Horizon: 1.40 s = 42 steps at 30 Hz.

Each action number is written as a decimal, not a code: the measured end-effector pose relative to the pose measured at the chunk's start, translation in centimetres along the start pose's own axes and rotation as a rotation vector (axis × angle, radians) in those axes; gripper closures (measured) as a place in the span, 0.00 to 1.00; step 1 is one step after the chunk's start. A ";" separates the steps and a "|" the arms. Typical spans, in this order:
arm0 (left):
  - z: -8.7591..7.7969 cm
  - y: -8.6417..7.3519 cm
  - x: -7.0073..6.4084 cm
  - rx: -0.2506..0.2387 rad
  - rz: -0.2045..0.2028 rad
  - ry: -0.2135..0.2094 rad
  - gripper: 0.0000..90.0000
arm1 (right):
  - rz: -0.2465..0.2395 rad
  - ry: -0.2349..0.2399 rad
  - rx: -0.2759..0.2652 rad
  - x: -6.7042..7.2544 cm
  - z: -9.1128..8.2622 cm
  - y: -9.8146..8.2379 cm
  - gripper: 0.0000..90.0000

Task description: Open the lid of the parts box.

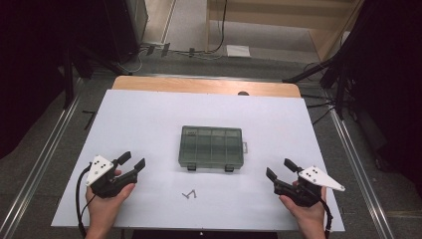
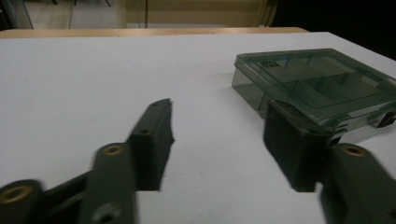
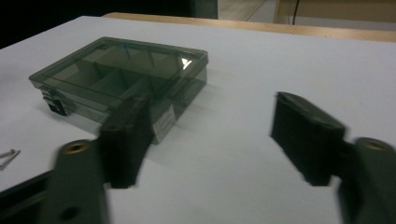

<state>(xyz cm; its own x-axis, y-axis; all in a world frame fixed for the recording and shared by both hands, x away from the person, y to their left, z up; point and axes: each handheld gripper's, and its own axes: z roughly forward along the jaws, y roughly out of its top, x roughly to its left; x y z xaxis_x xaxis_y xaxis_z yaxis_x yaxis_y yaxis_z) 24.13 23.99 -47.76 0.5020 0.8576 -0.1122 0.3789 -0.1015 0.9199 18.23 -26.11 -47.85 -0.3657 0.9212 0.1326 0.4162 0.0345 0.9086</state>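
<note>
A flat rectangular box of smoky green transparent plastic (image 1: 211,147), with a closed lid and inner dividers, is seen in the centre of the high view, lying on the white table sheet (image 1: 149,124). It is judged to be light, stiff and rather slippery, since the walls are smooth and hard; the lid could crack or spring open if it is squeezed too much. Two dark latches (image 1: 229,169) are placed on its lower edge in that view, and this is probably where it must be opened, while the short sides are a good place for holding it steady. A few small grey metal screws (image 1: 189,194) lie below the box, well apart from it.

The left gripper (image 1: 133,161) is found at the lower left of the high view and the right gripper (image 1: 279,168) at the lower right. The jaws of both are held moderately wide, with nothing between them, and neither touches the box.
</note>
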 end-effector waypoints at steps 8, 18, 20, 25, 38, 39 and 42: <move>2.0 0.2 -1.6 0.080 -0.006 -0.086 0.91 | 0.015 0.095 0.043 1.4 2.4 0.7 0.82; 4.6 2.0 -3.5 0.095 0.007 -0.113 1.00 | 0.000 0.121 0.069 2.6 5.3 2.4 1.00; 5.0 2.2 -3.8 0.095 -0.002 -0.121 1.00 | -0.007 0.123 0.083 2.8 5.8 2.5 1.00; 5.7 1.5 -4.8 0.123 0.052 -0.159 1.00 | -0.005 0.125 0.138 2.7 6.1 1.8 1.00; 6.2 0.0 -4.9 0.267 0.001 -0.286 1.00 | -0.023 0.178 0.251 1.8 6.3 0.0 1.00; 6.3 0.0 -4.9 0.279 0.004 -0.292 1.00 | -0.021 0.181 0.259 1.8 6.3 0.0 1.00; 6.6 -0.2 -5.2 0.300 0.009 -0.308 1.00 | -0.031 0.192 0.272 1.9 6.5 -0.2 1.00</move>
<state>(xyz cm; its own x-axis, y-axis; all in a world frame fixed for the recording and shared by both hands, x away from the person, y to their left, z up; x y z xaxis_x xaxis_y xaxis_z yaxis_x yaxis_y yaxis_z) 26.57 16.20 -49.84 0.6978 0.6700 -0.2532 0.5599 -0.2898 0.7763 22.88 -21.87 -50.32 -0.5211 0.8291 0.2026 0.5999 0.1869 0.7779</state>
